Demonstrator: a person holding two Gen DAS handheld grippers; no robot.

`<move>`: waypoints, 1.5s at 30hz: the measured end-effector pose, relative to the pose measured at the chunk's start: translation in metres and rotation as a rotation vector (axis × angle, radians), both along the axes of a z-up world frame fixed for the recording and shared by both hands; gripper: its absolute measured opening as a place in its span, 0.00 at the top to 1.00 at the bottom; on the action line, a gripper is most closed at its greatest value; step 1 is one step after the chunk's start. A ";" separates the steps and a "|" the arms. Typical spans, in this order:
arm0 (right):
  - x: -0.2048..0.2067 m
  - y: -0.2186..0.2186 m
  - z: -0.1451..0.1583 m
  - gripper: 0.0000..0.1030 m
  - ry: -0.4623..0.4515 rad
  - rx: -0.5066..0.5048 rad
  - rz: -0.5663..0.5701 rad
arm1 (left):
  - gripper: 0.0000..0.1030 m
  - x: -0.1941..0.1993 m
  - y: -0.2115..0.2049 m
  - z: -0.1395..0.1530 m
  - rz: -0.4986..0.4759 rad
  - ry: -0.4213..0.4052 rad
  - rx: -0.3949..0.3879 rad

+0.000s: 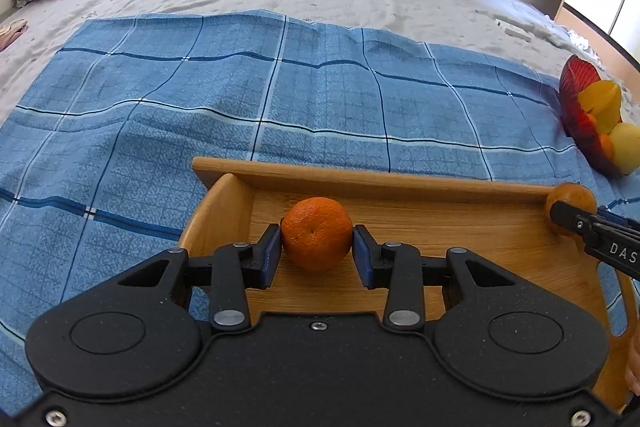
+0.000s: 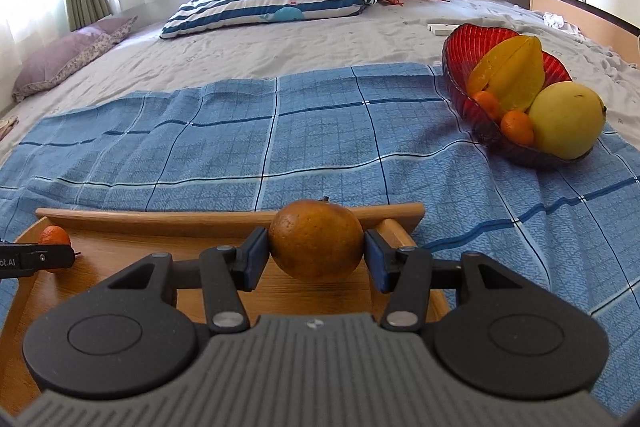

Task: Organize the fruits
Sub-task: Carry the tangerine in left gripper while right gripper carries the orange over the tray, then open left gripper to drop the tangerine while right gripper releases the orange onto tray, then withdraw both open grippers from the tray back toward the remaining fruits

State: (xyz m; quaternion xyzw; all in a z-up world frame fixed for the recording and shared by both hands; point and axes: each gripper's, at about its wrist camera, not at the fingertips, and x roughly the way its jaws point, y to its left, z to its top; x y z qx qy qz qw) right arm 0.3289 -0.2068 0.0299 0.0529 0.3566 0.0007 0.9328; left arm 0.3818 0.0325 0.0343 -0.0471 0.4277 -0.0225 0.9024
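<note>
left gripper [image 1: 317,251] grips a mandarin [image 1: 317,233] over the tray [image 1: 400,183], lower centre. right gripper [image 2: 316,253] grips an orange [image 2: 316,239] at the tray's far rim. bowl [image 2: 472,39], right, holds four fruits; looks early.

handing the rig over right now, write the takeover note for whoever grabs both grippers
Left gripper: shut on the small orange, low over the left part of the wooden tray.
Right gripper: shut on the larger brownish orange, over the tray's right end near its back wall.
Red glass bowl, on the blue checked cloth to the right beyond the tray, holds a star fruit, a yellow-green round fruit and two small oranges.
Done: nothing released in the tray yet; no loose fruit shows in it.
Left: set both held fruits down, then deal with the bowl's fruit.
</note>
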 end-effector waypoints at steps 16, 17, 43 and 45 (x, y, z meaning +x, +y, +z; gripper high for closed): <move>-0.002 0.002 0.003 0.32 -0.002 -0.006 0.030 | 0.45 0.003 -0.004 -0.004 -0.002 0.002 0.029; -0.003 0.001 0.004 0.30 -0.007 -0.004 0.035 | 0.41 0.002 -0.004 -0.003 -0.001 0.001 0.031; -0.099 0.005 0.022 0.03 -0.089 -0.008 0.154 | 0.05 -0.125 -0.014 0.034 -0.112 -0.134 0.119; -0.113 0.007 0.025 0.01 -0.114 -0.018 0.173 | 0.05 -0.140 -0.017 0.038 -0.125 -0.156 0.126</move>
